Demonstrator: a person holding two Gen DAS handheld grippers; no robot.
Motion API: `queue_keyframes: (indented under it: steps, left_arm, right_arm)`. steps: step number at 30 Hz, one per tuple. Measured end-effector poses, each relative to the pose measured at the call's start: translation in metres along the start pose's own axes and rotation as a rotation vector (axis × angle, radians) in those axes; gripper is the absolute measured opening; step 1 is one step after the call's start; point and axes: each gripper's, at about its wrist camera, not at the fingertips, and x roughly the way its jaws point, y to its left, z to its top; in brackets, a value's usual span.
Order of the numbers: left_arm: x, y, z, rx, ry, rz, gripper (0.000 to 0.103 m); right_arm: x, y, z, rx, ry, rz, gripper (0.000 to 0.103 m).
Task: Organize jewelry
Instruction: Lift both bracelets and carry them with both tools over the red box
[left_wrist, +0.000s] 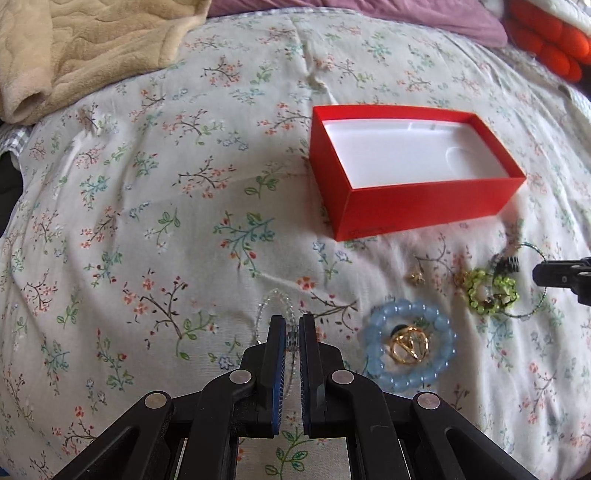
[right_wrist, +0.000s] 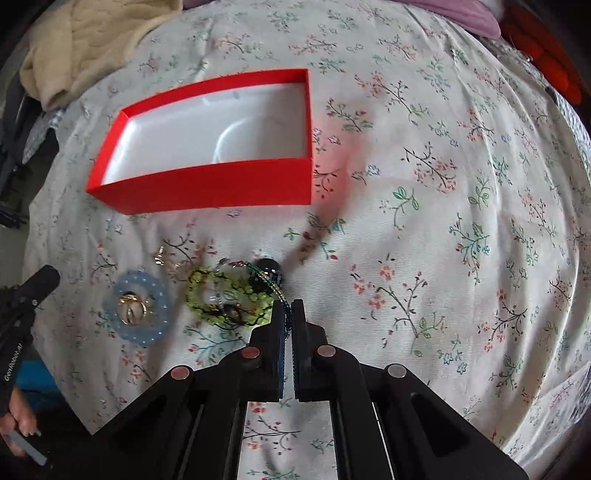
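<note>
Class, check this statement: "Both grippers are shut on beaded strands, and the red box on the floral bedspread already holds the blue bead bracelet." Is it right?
Not quite. The red box is empty; the blue bead bracelet lies on the floral bedspread, as the left wrist view shows. The left gripper and right gripper each pinch a beaded strand.

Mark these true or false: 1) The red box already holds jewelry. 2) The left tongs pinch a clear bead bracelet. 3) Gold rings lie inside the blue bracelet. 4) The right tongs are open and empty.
1) False: the red box shows only its white lining.
2) True: the left tongs are shut on the clear bead bracelet.
3) True: the gold rings sit within the blue bracelet.
4) False: the right tongs are shut on a dark beaded strand.
</note>
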Motion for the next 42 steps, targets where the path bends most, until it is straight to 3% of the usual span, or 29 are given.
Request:
queue_keyframes:
  steps: [4, 8, 13, 16, 20, 30, 32, 33, 36, 42]
  left_arm:
    - [-0.001, -0.002, 0.001, 0.007, -0.001, -0.004, 0.002]
    - [-0.001, 0.0, 0.002, 0.001, 0.001, -0.008, 0.002]
    - [0.0, -0.001, 0.003, -0.002, 0.005, -0.009, 0.002]
    - [0.001, 0.001, 0.002, -0.006, 0.006, -0.008, 0.002]
    - [0.001, 0.005, 0.002, -0.015, 0.007, -0.008, 0.002]
    - [0.002, 0.011, 0.0, -0.021, 0.012, -0.012, 0.002]
    - [0.002, 0.011, -0.001, -0.021, 0.013, -0.015, 0.002]
    - [0.002, 0.011, -0.001, -0.022, 0.014, -0.016, 0.002]
    - [0.001, 0.012, -0.001, -0.023, 0.012, -0.021, 0.002]
    - [-0.011, 0.012, -0.002, -0.031, -0.01, -0.042, 0.002]
  right_arm:
    - [-0.009, -0.016, -0.002, 0.037, -0.005, 0.077, 0.009]
    - [-0.024, -0.024, -0.005, 0.047, -0.047, 0.121, 0.051]
    - [-0.022, -0.004, -0.008, 0.013, -0.045, 0.218, 0.051]
    - [-0.015, 0.014, -0.002, -0.005, -0.028, 0.259, 0.043]
    - [-0.001, 0.041, 0.003, -0.066, -0.008, 0.209, 0.031]
    - [0.04, 0.061, 0.009, -0.146, 0.046, 0.06, 0.028]
    - [0.043, 0.063, 0.01, -0.168, 0.033, 0.039, 0.017]
    - [0.043, 0.064, 0.01, -0.173, 0.027, 0.033, 0.017]
    - [0.037, 0.067, 0.01, -0.167, 0.015, 0.036, 0.017]
    - [-0.004, 0.059, 0.004, -0.148, -0.058, 0.14, 0.016]
